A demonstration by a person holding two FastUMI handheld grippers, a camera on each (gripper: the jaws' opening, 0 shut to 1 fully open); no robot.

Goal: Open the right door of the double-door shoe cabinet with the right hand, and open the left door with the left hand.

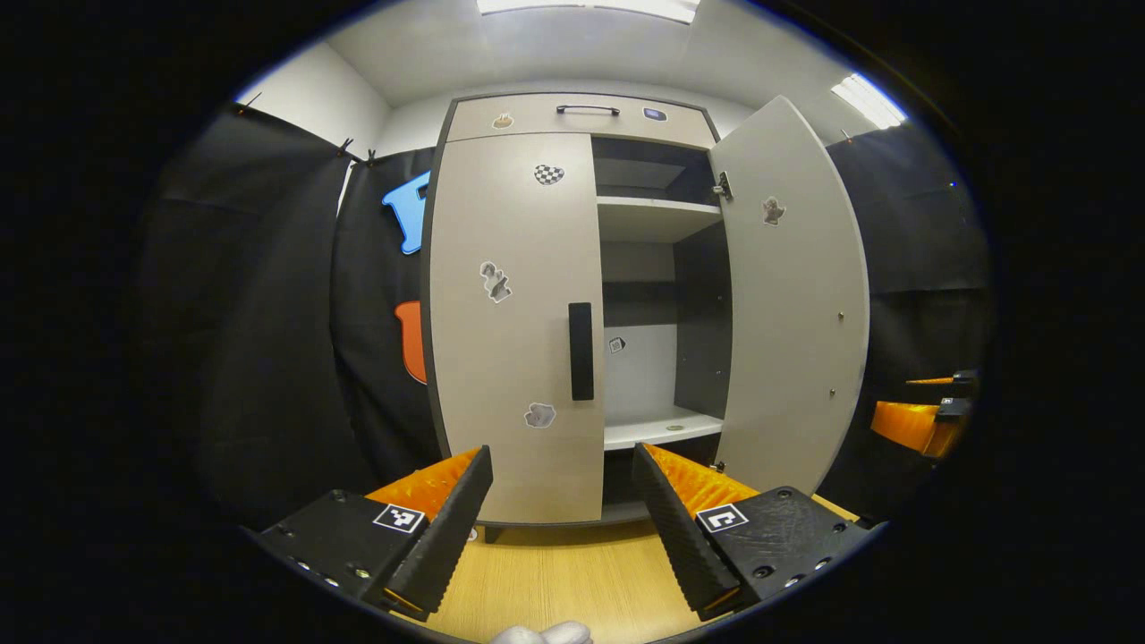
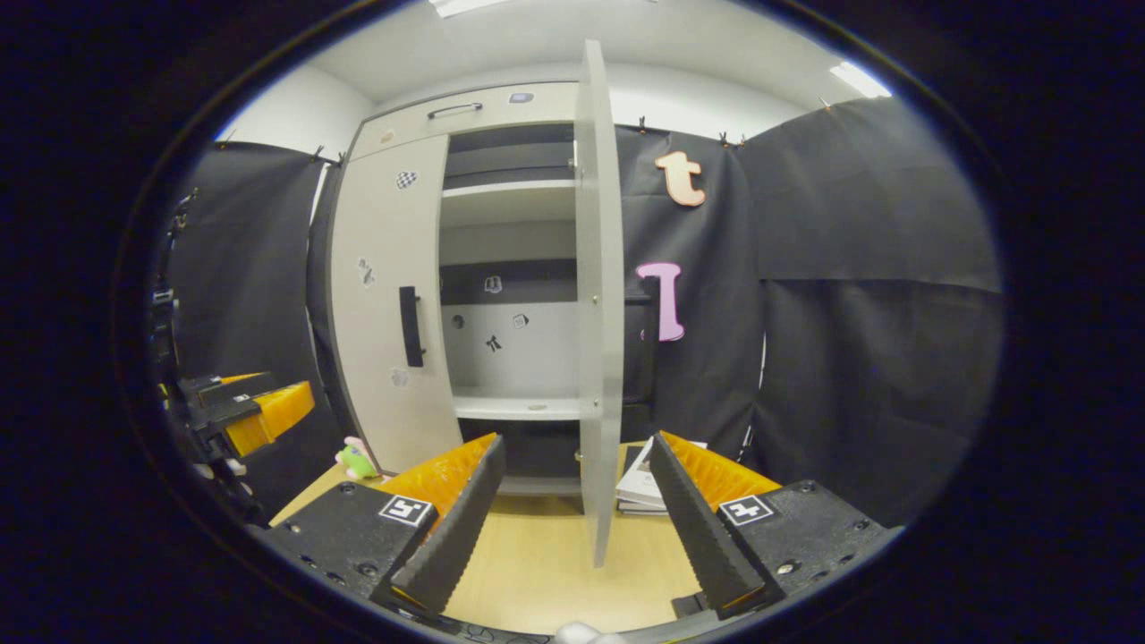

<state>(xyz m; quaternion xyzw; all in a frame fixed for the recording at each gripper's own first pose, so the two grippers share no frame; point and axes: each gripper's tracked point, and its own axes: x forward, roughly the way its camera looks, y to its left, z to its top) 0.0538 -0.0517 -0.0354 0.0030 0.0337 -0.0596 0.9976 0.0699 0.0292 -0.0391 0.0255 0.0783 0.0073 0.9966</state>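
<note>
Left claw (image 1: pixel 562 465): yours gapes wide, holding nothing, just short of the shoe cabinet (image 1: pixel 572 116).
Right claw (image 2: pixel 577 456): wide apart, empty, astride the right door's (image 2: pixel 597 295) edge.
Left door (image 1: pixel 514 322): shut, its handle (image 1: pixel 580 351) untouched.
Right door: swung open.
Worktop (image 1: pixel 555 572): under the cabinet.

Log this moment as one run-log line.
right door open | left door shut | left gripper open, facing handle | right gripper open

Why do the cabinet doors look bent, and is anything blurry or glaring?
Left gripper view: fisheye bows the open right door outward; a ceiling light glares bright. Right gripper view: that door is edge-on and nearly straight near centre; everything looks sharp.
</note>
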